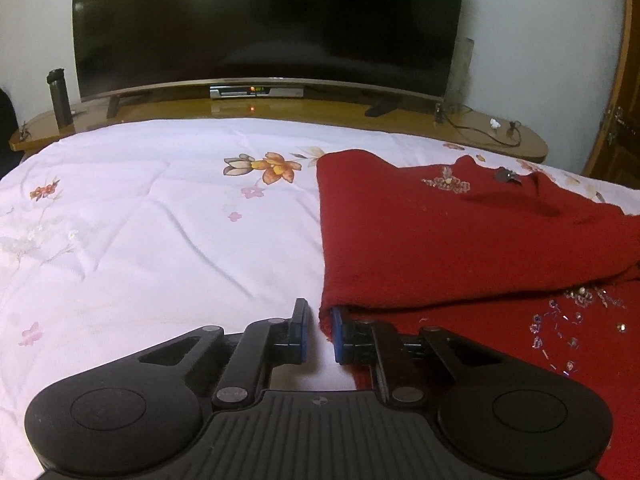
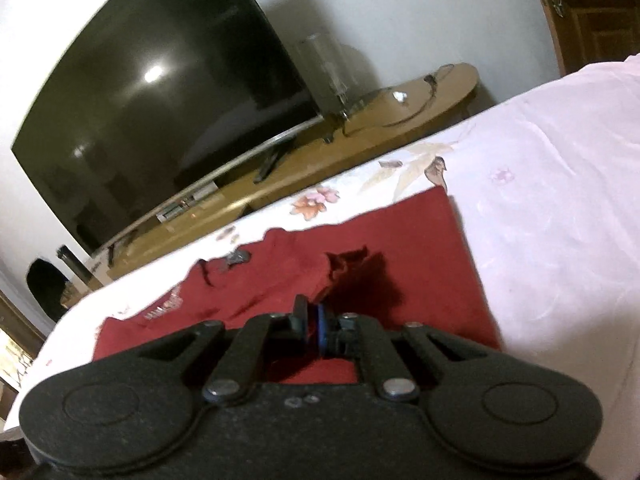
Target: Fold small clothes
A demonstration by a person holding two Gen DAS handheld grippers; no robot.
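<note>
A small red knitted garment (image 1: 420,240) with beadwork lies partly folded on the pink floral bedsheet (image 1: 160,220). My left gripper (image 1: 320,332) is open, low at the garment's near left corner; its right finger (image 1: 338,336) touches the red edge. In the right wrist view the garment (image 2: 400,248) lies ahead. My right gripper (image 2: 314,326) is shut on a raised flap of the red cloth (image 2: 348,268), held a little above the rest.
A large dark television (image 1: 268,20) stands on a wooden shelf (image 1: 280,108) beyond the bed. A dark flask (image 1: 60,96) stands at the shelf's left end, cables at its right. A wooden door (image 2: 592,8) is at far right.
</note>
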